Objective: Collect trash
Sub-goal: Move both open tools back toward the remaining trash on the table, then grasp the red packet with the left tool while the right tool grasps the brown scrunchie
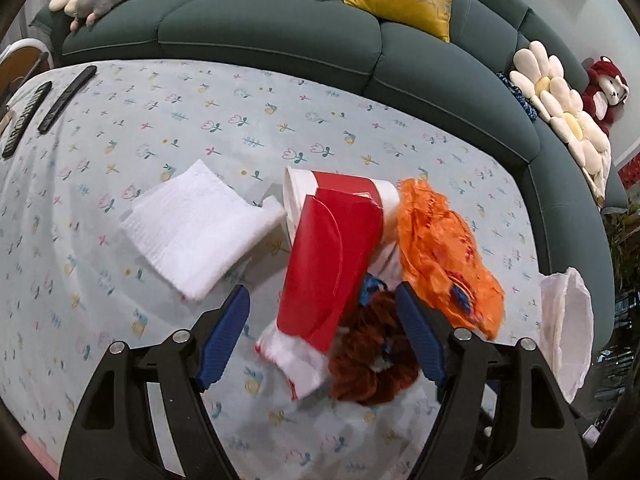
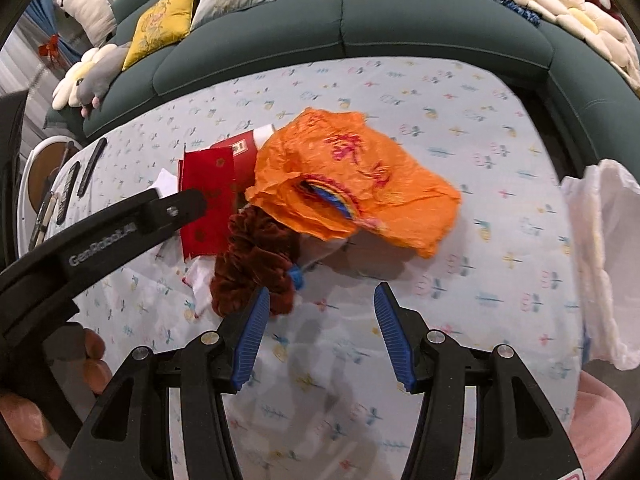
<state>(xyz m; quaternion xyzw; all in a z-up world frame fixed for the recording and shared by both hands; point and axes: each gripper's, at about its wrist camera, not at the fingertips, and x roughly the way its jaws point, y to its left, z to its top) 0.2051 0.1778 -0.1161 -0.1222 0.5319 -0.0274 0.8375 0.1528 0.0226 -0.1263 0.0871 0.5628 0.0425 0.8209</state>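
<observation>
The left claw (image 1: pixel 322 336) stood wide open with nothing gripped, its 2 blue pads either side of the trash pile on the flowered desk (image 1: pixel 120 280). Between those pads lay the near end of a red card packet (image 1: pixel 332 256) and a crumpled brown wrapper (image 1: pixel 372 356), which touched the right-hand pad. Just beyond, a white cup with a red band (image 1: pixel 340 188) lay tipped on its side, touching the packet. A folded white cloth (image 1: pixel 200 232) sat left of it, and a crumpled orange bag (image 1: pixel 444 256) lay right of the cup. The right claw (image 2: pixel 320 312) was also wide open and empty, hovering low over bare cloth; the brown wrapper (image 2: pixel 252 264) lay against its left pad, and the orange bag (image 2: pixel 352 180) sat just ahead. A white plastic bag (image 2: pixel 604 264) hung at the desk's right edge. Farther back were 2 black remotes (image 1: pixel 48 108), then a green sofa (image 1: pixel 280 40).
</observation>
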